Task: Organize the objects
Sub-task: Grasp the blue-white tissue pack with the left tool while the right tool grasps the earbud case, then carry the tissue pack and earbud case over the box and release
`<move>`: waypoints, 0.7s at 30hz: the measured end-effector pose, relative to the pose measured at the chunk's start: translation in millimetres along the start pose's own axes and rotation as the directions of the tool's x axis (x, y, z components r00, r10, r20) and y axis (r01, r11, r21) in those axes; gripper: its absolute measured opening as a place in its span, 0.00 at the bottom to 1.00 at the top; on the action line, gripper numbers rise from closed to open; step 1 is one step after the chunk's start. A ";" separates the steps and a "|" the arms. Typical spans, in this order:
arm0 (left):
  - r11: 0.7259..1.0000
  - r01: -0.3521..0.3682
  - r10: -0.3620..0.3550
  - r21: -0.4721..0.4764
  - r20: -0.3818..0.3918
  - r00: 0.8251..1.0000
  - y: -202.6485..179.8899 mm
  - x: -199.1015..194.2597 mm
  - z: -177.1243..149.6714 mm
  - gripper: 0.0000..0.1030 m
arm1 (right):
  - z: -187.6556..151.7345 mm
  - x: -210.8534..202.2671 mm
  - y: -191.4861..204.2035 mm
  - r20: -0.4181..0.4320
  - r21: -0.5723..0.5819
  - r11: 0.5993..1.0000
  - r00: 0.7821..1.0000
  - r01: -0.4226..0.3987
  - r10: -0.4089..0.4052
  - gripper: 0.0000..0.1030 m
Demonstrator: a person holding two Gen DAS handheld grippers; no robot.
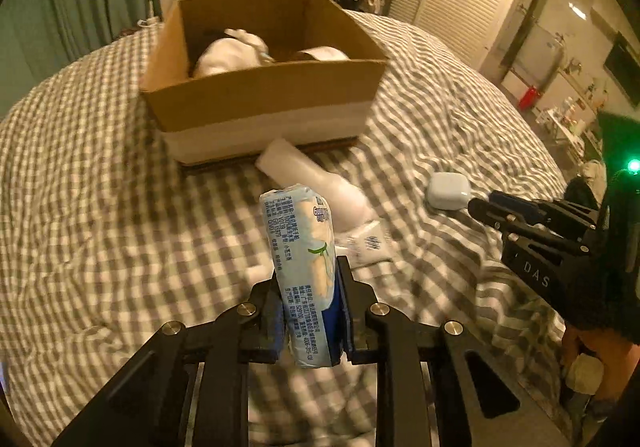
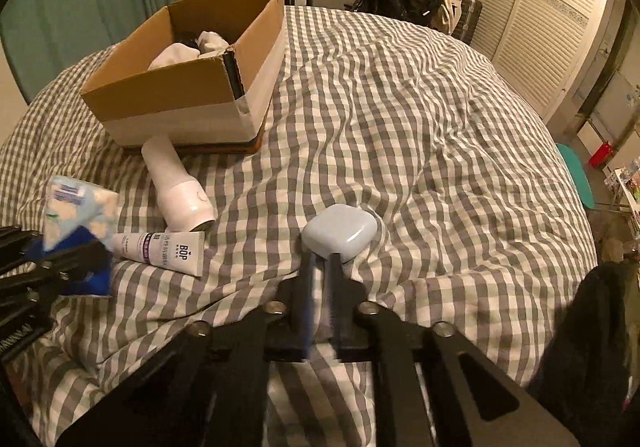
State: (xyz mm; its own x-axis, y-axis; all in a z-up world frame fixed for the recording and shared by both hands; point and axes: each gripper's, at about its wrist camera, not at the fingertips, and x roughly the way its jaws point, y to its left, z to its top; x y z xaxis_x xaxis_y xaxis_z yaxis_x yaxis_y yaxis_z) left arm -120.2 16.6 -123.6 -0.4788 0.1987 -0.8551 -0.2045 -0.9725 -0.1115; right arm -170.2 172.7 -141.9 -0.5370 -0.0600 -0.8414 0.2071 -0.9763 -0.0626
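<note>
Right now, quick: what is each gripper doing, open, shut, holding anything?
Left gripper: shut on the tissue pack.
Right gripper: nearly shut, holding nothing, tips at the pale blue case.

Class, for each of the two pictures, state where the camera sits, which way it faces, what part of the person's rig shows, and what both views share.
Left wrist: sits on the left hand-held gripper, facing across the bed toward the box; its fingers clamp a tissue pack; the right hand-held gripper shows at the right edge.
Right wrist: sits on the right hand-held gripper, facing across the bed at the case; its fingers look nearly closed, empty; the left gripper shows at the left edge.
Shared: box, case, white bottle, tube, tissue pack.
</note>
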 end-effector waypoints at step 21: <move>0.994 -0.061 0.056 -0.088 -0.055 0.997 55.5 40.3 12.8 0.21 | 30.8 87.7 -11.7 -0.095 0.011 0.999 0.994 0.049 -0.048 0.52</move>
State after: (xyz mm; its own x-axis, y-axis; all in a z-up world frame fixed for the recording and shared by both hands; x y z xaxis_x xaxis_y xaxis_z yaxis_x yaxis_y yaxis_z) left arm -161.8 -27.8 -157.8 -0.4417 0.1369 -0.8867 -0.0989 -0.9897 -0.1036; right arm -244.9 172.5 -198.4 -0.4662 0.0065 -0.8847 0.1720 -0.9802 -0.0978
